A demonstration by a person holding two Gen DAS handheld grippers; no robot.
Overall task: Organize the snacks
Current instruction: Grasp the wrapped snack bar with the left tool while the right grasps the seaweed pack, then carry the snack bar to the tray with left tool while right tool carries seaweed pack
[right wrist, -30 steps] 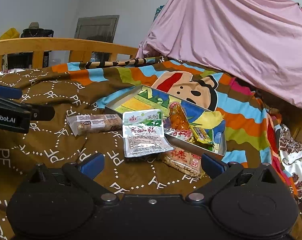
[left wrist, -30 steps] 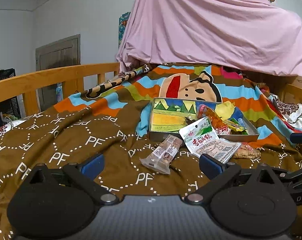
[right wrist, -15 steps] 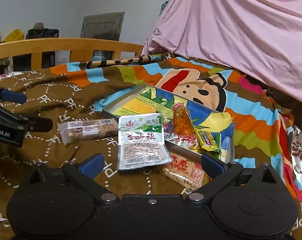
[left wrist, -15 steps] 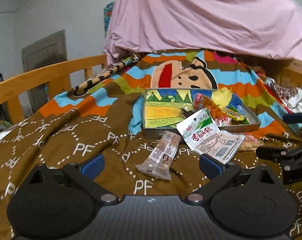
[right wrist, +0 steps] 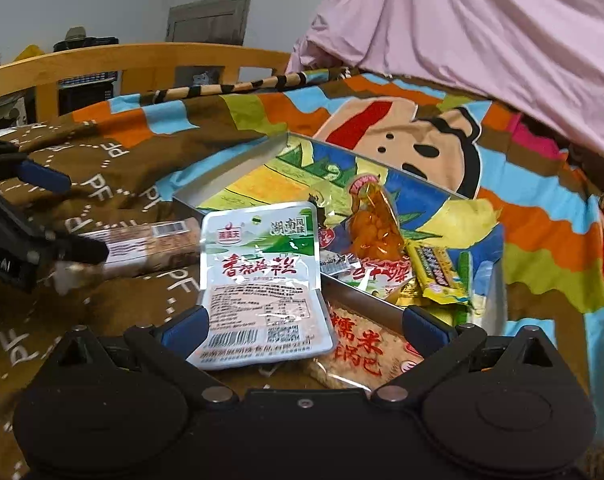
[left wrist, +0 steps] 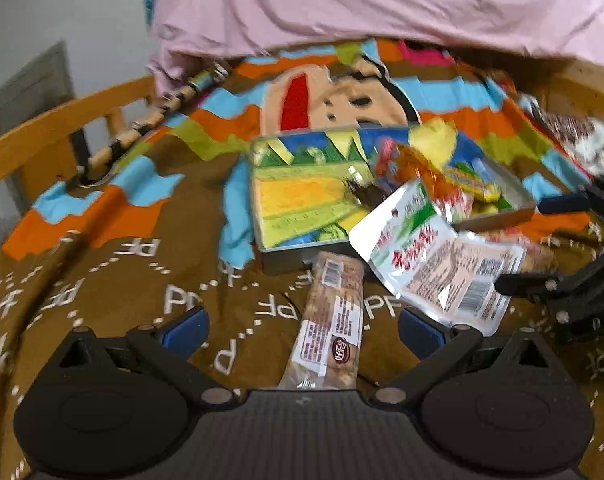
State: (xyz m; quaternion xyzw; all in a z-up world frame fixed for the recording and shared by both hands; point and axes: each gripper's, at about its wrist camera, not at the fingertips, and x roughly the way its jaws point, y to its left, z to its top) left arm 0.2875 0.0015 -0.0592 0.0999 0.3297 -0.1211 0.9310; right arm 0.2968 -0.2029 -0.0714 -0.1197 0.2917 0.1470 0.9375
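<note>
Left hand-held gripper is wide apart around the long snack bar on the bed. Right hand-held gripper, also apart, frames the white packet. Next, each should squeeze and lift into the tin tray.

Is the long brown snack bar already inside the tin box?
No: in the left wrist view the snack bar lies on the brown blanket in front of the tin box, between the open left gripper fingers.
</note>
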